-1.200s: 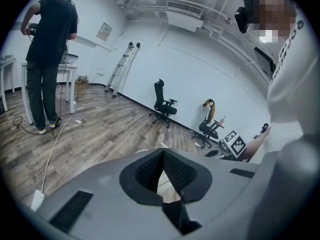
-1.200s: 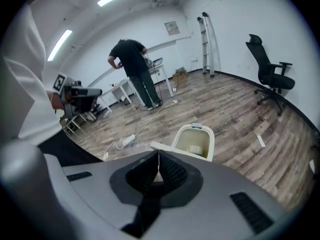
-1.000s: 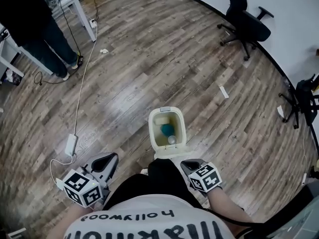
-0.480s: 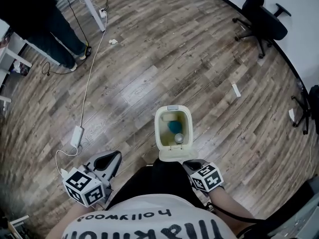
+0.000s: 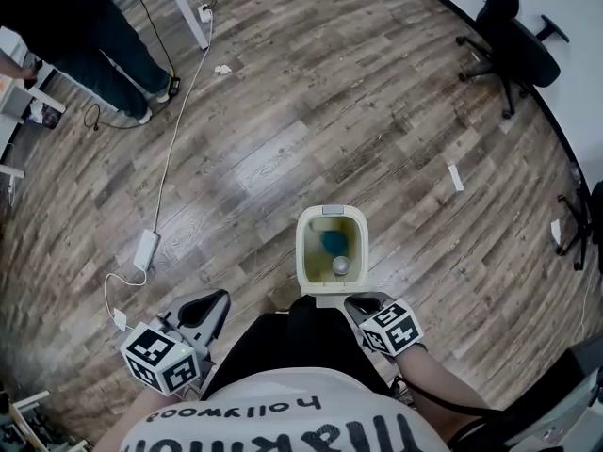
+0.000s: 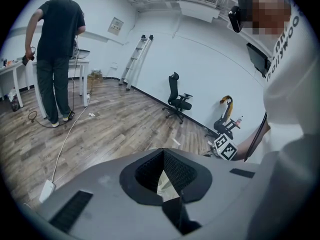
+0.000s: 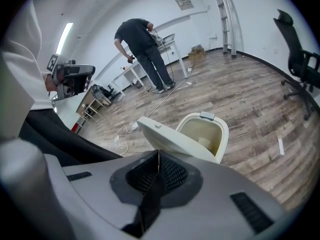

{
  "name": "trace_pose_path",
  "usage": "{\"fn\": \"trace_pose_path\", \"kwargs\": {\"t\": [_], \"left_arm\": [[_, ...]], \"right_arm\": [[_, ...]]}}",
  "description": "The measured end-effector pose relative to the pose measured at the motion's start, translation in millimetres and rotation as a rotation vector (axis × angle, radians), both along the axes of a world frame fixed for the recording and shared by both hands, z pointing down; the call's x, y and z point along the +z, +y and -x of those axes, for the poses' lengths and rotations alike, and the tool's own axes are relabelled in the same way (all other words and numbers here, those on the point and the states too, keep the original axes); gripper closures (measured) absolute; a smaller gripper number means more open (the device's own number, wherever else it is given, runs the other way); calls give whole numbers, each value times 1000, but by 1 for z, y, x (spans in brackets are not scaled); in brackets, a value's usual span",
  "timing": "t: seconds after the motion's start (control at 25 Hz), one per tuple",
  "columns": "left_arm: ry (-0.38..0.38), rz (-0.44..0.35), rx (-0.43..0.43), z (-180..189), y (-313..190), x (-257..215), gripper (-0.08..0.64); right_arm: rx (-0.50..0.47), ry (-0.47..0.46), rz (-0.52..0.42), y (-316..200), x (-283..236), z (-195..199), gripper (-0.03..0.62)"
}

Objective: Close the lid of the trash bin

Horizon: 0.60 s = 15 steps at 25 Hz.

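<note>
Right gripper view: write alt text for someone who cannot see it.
A cream trash bin stands on a wood floor with its lid raised open, just beyond the shut, empty right claw. Behind it, a person in dark clothes stands bent forward, and an office chair stands at the right.

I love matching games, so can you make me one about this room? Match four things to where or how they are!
1. cream plastic trash bin lid
2. black wheeled office chair
3. white rectangular power brick
4. right tongs

a. shut, empty
b. beside the white wall
c. raised open
d. flat on the wooden floor

Pairs: 1-c, 2-b, 3-d, 4-a
</note>
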<state>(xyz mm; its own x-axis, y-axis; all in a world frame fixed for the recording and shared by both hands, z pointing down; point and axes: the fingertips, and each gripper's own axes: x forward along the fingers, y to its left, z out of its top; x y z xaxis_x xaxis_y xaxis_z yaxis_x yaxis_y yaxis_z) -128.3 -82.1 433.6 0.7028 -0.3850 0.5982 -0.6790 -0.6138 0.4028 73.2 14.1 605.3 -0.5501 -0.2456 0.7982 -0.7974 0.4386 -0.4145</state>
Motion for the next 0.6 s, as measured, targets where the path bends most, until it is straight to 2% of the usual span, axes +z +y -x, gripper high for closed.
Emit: {"fn": "trace_pose_path", "kwargs": {"t": [0.6], "left_arm": [[-4,55,-145,12,-12,18,552]], "right_arm": [[-116,26,29,-57,21,-1,581]]}}
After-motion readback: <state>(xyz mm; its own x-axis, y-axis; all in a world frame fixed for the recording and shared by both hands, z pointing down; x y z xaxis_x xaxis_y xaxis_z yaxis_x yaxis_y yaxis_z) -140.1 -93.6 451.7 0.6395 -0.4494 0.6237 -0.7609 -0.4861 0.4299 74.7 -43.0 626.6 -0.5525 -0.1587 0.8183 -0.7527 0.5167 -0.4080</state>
